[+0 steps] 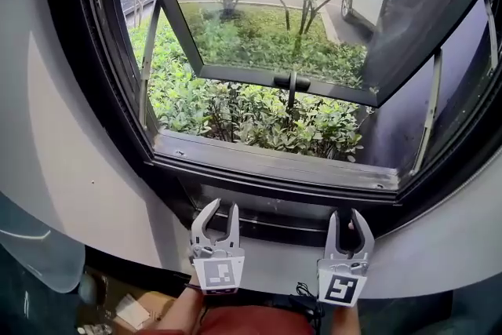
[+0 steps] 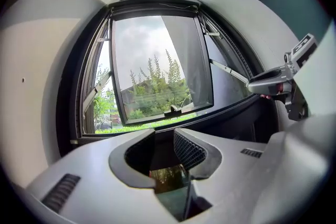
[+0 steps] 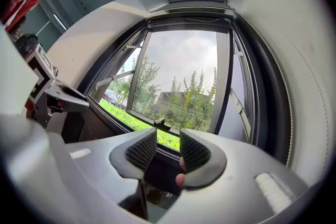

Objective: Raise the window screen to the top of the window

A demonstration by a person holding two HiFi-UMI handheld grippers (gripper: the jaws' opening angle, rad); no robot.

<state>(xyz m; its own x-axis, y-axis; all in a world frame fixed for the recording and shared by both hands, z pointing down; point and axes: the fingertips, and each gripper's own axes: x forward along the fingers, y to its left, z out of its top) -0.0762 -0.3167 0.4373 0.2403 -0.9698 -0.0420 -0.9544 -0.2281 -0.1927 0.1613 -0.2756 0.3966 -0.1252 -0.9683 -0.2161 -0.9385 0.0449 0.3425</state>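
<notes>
Window (image 1: 267, 162) open; left tongs (image 1: 223, 209) and right tongs (image 1: 346, 217) released, empty, below it.

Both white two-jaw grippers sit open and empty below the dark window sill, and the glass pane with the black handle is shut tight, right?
Not quite: the head view shows the glass pane with the black handle swung outward, open, with green shrubs visible under its lower edge. The left gripper and right gripper do sit open and empty below the dark sill.
</notes>
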